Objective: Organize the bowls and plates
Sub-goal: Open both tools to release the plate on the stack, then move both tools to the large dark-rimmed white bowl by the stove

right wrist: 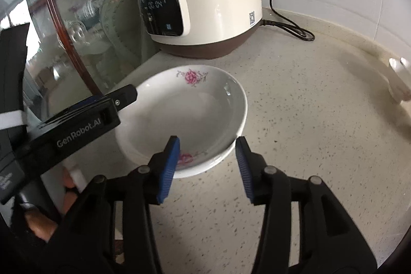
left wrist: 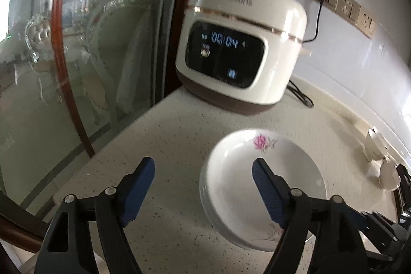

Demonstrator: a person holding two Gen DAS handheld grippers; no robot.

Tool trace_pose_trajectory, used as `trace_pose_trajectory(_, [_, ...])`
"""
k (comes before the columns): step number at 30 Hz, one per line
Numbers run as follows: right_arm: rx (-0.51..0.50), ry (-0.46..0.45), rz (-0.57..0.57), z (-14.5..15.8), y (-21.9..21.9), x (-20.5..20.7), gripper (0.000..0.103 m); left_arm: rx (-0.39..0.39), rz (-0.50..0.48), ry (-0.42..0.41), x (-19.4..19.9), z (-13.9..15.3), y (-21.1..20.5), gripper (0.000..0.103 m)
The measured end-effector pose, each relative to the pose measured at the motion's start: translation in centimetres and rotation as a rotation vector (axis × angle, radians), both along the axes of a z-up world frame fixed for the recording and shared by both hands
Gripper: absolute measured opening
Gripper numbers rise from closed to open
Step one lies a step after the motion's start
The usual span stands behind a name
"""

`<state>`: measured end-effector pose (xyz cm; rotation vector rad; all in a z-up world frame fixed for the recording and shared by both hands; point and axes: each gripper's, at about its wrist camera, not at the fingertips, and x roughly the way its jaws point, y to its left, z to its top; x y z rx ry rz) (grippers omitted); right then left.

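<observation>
On the counter (right wrist: 295,120), stacked plates (right wrist: 185,107) rest; left tool (left wrist: 203,168) and right tool (right wrist: 208,148) gape, gripping nothing.

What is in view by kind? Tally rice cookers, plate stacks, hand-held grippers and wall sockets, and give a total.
Rice cooker: 1
Plate stack: 1
Hand-held grippers: 2 (left hand-held gripper, right hand-held gripper)
Wall sockets: 3
Total: 7

A plugged-in rice cooker (left wrist: 239,48) stands on the speckled counter (left wrist: 167,145).
</observation>
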<state>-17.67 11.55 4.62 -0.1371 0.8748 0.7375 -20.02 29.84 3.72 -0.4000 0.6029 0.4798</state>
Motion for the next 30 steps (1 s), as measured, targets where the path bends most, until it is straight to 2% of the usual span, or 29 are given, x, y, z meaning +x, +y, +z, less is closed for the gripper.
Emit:
trace_pose_trajectory(4, [0.009,-0.078,0.004,2.0,-0.8,-1.8,0.066,-0.004,-0.001,-0.017,0.0,0.4,0.0,0.083])
trace_pose_trajectory(9, [0.064,-0.101,-0.005,3.2,-2.0,-2.1,0.071,-0.025,-0.014,-0.033,0.0,0.6,-0.9,0.083])
trace_pose_trajectory(14, [0.112,-0.072,-0.068,2.6,-4.7,-0.7,0.074,-0.005,-0.049,-0.053,0.3,1.4,-3.3,0.084])
trace_pose_trajectory(18, [0.119,-0.045,-0.131,1.6,-7.8,0.6,0.076,0.030,-0.137,-0.051,1.8,2.0,-6.9,0.086])
trace_pose_trajectory(23, [0.137,-0.052,-0.302,1.4,-14.3,2.3,0.076,0.033,-0.312,-0.054,4.3,2.7,-12.7,0.086])
trace_pose_trajectory(27, [0.149,-0.044,-0.444,1.9,-20.3,3.7,0.076,-0.041,-0.493,-0.042,7.2,3.0,-18.0,0.086])
trace_pose_trajectory(30, [0.172,-0.028,-0.551,2.1,-25.0,5.0,0.076,-0.090,-0.598,0.000,9.6,2.9,-21.2,0.086])
